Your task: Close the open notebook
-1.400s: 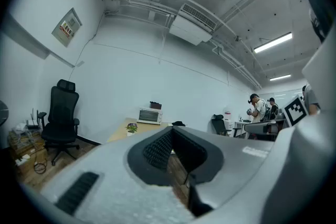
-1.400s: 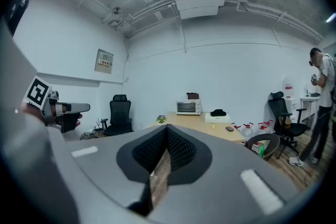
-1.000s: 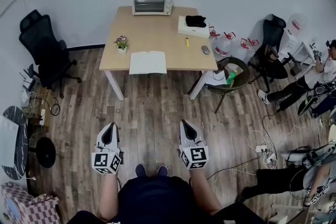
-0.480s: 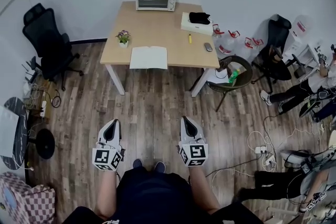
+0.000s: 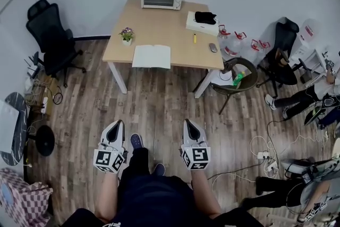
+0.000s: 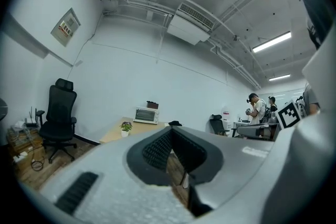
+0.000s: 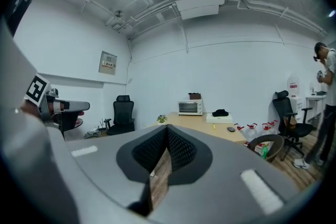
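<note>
- Head view: open notebook point(image 5: 151, 57) lies flat at the near edge of the wooden surface point(image 5: 159, 21), well apart from both grippers.
- Left gripper point(image 5: 115, 126): jaws together at the tips, nothing between them.
- Right gripper point(image 5: 189, 125): likewise (empty).
- Step in hand, as judged: approach; then catch one cover's outer edge and fold it over squarely.

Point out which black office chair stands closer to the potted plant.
The chair left of the table, at the plant's end. The other chair stands far right.
</note>
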The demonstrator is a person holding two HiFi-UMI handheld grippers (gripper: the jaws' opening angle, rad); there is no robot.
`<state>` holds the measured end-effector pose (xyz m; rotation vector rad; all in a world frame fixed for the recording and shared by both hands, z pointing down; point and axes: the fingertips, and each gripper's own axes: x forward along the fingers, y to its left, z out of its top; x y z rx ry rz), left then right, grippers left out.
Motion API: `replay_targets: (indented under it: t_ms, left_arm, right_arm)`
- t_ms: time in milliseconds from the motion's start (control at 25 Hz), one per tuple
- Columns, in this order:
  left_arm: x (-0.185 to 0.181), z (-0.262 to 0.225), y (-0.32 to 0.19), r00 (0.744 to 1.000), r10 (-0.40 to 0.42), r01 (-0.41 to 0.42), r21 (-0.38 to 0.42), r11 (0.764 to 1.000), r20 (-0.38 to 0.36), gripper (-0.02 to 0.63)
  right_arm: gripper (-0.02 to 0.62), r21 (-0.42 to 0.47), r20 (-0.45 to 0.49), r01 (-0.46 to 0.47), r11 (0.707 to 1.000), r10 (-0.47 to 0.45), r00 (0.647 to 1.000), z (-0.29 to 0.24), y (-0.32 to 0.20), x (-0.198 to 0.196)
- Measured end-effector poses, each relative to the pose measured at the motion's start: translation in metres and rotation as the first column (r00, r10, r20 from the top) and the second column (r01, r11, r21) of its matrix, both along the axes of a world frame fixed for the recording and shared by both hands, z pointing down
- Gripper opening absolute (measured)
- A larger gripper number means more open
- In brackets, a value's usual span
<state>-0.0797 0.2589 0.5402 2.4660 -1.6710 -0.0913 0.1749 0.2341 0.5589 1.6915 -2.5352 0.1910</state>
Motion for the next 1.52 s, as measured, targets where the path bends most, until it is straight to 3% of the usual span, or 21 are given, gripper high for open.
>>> replay_targets:
  t_ms: [200,760,1520]
  left_arm:
    - [0.003,-0.001,-0.015,0.999,0.000,0.000,0.007,1.000,0.041,-0.011]
    - [-0.012,0.012,-0.048,0.999,0.010,-0.010,-0.001,1.000,0.035,-0.012]
    - [-0.056,0.029,-0.160,0.999,-0.025,0.024,-0.036,0.999,-0.026,-0.012]
  right_arm:
    - [0.012,0.020,0.013,-0.008,1.000,0.008,1.000,-0.004,-0.008,0.002]
    - [0.012,0.003,0.004,0.007,1.000,-0.007,1.000,0.006,-0.037,-0.020]
    - [0.012,-0.069,0.009,0.007,0.998,-0.006,1.000,0.023,-0.150,-0.047]
